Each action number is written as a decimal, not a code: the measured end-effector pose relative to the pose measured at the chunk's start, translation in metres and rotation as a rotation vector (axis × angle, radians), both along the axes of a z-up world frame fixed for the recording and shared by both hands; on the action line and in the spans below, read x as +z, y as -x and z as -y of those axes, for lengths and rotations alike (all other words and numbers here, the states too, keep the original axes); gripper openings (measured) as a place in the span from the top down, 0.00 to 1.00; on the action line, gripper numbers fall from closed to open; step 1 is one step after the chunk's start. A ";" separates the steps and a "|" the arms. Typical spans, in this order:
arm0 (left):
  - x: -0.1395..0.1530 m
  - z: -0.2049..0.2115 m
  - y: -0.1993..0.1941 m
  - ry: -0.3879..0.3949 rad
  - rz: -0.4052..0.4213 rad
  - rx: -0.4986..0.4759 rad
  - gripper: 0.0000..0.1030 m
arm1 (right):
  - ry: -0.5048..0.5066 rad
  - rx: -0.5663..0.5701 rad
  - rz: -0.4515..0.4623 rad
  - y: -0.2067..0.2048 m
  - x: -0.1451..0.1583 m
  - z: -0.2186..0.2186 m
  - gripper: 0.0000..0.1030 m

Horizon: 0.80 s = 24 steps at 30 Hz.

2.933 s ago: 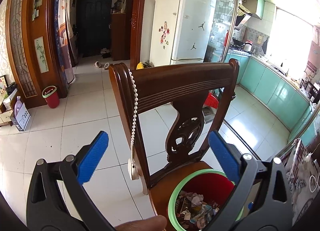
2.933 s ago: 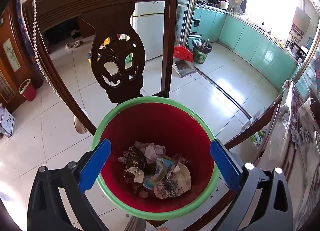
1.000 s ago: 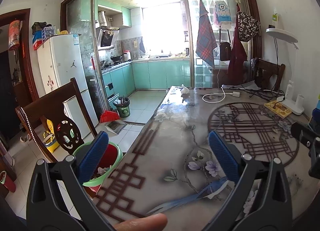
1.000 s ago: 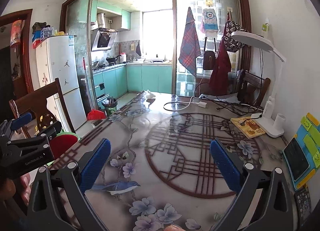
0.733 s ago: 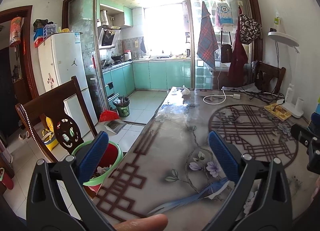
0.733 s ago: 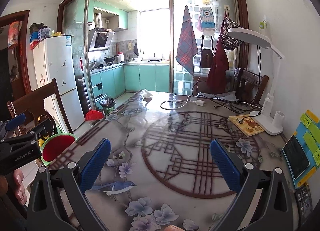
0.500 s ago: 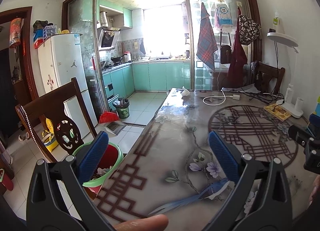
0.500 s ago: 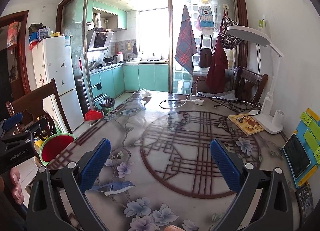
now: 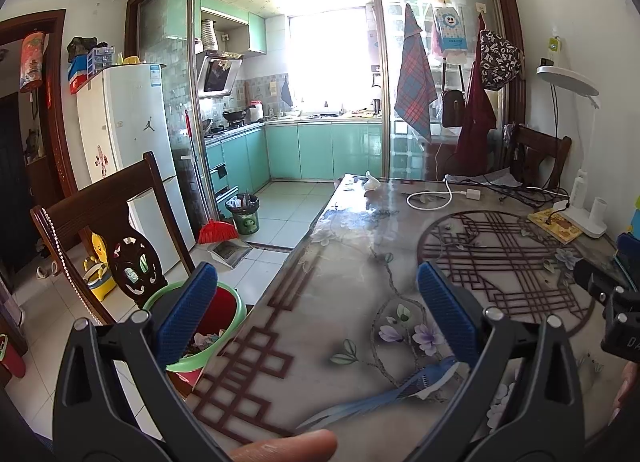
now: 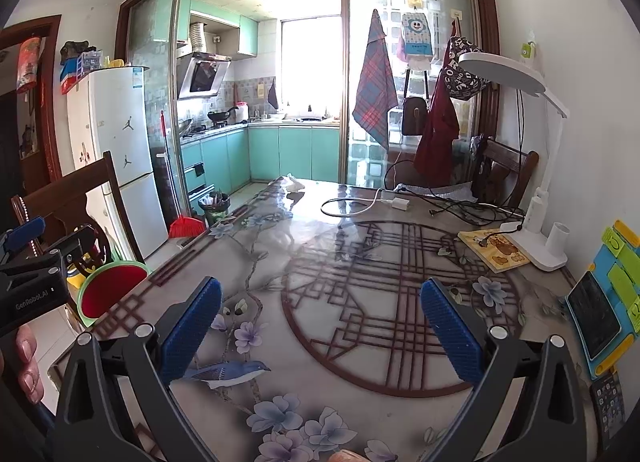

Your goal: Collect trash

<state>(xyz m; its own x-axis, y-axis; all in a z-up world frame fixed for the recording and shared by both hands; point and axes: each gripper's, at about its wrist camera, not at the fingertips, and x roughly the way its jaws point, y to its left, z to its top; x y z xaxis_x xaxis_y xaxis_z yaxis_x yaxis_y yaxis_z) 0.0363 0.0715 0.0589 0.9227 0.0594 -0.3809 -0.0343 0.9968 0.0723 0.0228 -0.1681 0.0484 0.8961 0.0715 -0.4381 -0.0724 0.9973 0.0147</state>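
Left wrist view first: at its left edge the red bin (image 9: pixel 200 326) with the green rim sits on the seat of the wooden chair (image 9: pixel 104 222), just beside the worktop (image 9: pixel 360 262), with crumpled paper visible inside; about three seconds ago both cameras looked straight down into that bin, and now both face along the worktop, with little drift over the last second. That swing suggests the last drop is done and the search for more trash has begun. The left tool (image 9: pixel 316 314) has its blue pads spread wide with nothing between them, hovering over the near edge. Moving right, the worktop's patterned middle looks bare of litter; the only likely candidate is a white crumpled piece (image 9: pixel 372 183) at the far end, though it is too small to identify for certain. The right tool (image 10: pixel 320 326) is likewise spread and empty. Further right lie a white cable (image 10: pixel 360 204), a booklet (image 10: pixel 494 250) and a desk lamp (image 10: pixel 536 198), which look like belongings, not trash.
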 end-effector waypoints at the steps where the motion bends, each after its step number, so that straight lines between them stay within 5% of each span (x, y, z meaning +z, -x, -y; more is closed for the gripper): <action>1: 0.000 0.000 0.000 0.000 0.001 0.000 0.05 | 0.002 0.000 0.000 0.000 0.000 0.000 0.06; 24: -0.002 0.000 -0.001 0.032 0.003 0.010 0.04 | 0.014 0.007 -0.004 0.000 -0.002 -0.003 0.06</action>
